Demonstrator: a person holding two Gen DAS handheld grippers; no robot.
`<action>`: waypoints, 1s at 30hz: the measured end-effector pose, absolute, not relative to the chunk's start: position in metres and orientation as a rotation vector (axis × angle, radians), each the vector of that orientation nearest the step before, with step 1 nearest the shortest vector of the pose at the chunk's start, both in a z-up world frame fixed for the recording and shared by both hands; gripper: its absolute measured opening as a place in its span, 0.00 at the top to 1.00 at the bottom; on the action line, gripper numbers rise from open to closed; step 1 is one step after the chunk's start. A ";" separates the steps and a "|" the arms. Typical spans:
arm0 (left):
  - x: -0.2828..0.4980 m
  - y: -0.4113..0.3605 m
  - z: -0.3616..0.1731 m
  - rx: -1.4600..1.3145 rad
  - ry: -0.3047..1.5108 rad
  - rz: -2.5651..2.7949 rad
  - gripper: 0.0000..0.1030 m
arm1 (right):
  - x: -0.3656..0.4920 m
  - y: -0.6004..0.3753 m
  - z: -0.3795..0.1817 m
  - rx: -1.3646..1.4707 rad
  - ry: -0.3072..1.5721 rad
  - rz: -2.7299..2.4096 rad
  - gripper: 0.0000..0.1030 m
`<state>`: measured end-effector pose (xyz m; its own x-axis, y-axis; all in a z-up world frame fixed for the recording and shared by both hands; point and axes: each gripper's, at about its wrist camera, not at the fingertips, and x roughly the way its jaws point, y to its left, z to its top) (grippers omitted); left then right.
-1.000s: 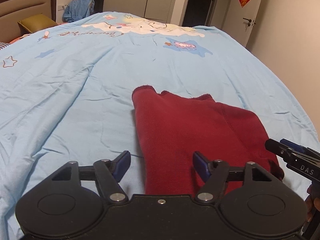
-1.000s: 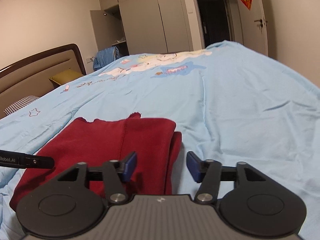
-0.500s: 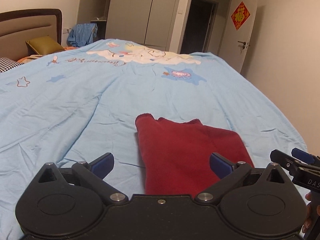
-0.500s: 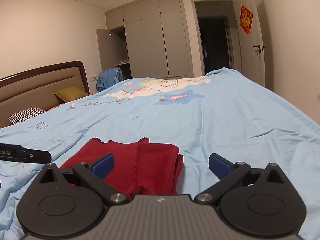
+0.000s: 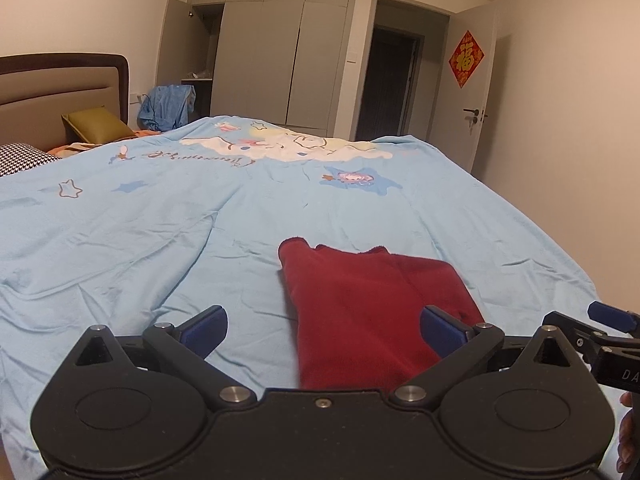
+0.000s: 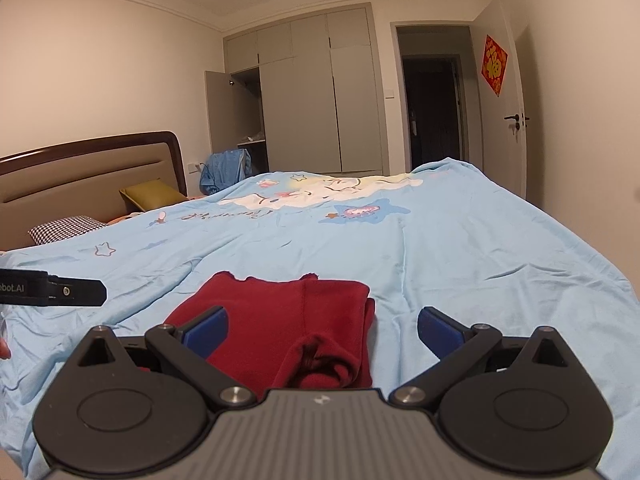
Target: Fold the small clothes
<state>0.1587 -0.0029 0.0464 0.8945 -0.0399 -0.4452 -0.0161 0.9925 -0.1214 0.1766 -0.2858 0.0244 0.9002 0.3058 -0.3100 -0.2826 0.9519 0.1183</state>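
Note:
A dark red garment [image 5: 368, 304] lies folded on the light blue bedspread [image 5: 160, 232], near the bed's front edge. My left gripper [image 5: 324, 330] hovers above its near end, jaws wide open, nothing between the blue pads. In the right wrist view the same red garment [image 6: 288, 320] shows its folded edge and a sleeve opening toward me. There my right gripper [image 6: 322, 330] is open too and holds nothing. Each gripper's tip shows at the edge of the other's view: the right one [image 5: 600, 324] and the left one [image 6: 60, 292].
A headboard [image 6: 92, 172], an olive cushion [image 5: 96, 126] and a checked pillow [image 6: 68, 228] sit at the far left. A blue cloth [image 5: 168, 106] hangs by the grey wardrobes [image 5: 280, 48]. The wall runs close along the bed's right side, with a door [image 6: 508, 116] beyond.
Both grippers opened wide, letting go of the red garment, and drew back and up from it. The garment stays folded on the bed.

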 end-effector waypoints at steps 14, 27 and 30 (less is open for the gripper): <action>0.112 -0.007 0.011 -0.105 0.447 -0.022 0.01 | 0.110 -0.292 -0.001 0.058 0.323 0.246 0.00; 0.105 -0.010 -0.003 -0.085 0.482 -0.024 0.01 | 0.105 -0.296 -0.017 0.068 0.372 0.231 0.00; 0.105 -0.010 -0.004 -0.085 0.483 -0.023 0.01 | 0.106 -0.296 -0.017 0.068 0.377 0.233 0.00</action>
